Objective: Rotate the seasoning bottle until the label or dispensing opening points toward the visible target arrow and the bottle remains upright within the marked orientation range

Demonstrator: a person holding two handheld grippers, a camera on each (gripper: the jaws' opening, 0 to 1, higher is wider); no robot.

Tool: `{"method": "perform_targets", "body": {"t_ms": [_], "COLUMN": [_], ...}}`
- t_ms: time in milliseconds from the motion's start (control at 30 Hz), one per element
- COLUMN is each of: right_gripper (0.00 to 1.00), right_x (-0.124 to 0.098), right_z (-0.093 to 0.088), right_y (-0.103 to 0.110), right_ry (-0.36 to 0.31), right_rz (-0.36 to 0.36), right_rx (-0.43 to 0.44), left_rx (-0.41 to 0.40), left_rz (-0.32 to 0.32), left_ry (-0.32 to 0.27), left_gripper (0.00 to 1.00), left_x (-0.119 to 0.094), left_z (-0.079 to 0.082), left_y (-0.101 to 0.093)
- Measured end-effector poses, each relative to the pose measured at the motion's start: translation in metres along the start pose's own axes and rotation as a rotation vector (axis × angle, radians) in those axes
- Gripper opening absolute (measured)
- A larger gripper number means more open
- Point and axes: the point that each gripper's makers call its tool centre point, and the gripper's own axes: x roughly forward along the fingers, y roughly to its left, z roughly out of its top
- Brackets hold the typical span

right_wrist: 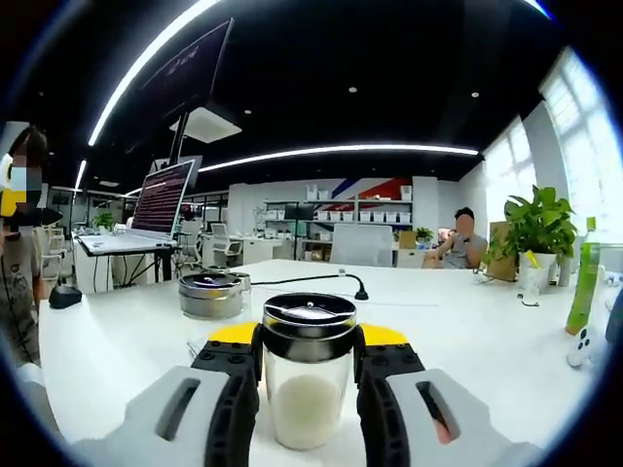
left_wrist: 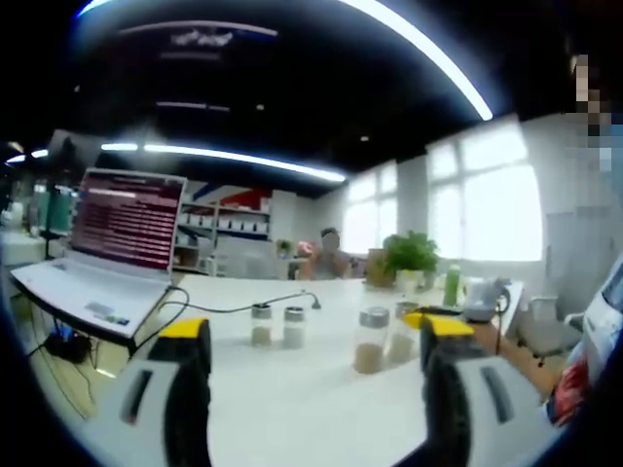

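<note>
**Right claw on the bottle, twist to come**

Left gripper view: left gripper hangs wide and empty above the table, four jars well ahead.

Right gripper view: right gripper clamps the bottle, upright on the table. No arrow visible. Turn slowly about its axis, base flat, grip firm.

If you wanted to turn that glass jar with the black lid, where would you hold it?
Around the upper glass wall just under the black lid, squeezed from both sides. The jar stands upright and is round, so side pressure should keep it steady while twisting. The right gripper already has its fingers there.
</note>
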Motion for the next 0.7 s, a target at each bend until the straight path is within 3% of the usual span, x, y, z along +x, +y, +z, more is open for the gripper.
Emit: {"method": "perform_targets", "body": {"t_ms": [367, 700], "right_gripper": [0.37, 0.38], "right_x": [-0.0009, 0.0000], "right_z": [-0.0003, -0.0009], "right_y": [0.0012, 0.0007], "right_ry": [-0.003, 0.007], "right_rz": [-0.097, -0.099], "right_rx": [-0.001, -0.027], "left_rx": [-0.004, -0.007], "left_rz": [-0.005, -0.004], "left_ry": [0.002, 0.008], "left_gripper": [0.94, 0.94], "left_x": [0.0016, 0.0025], "left_z": [-0.0011, -0.0029], "left_y": [-0.0009, 0.0008]}}
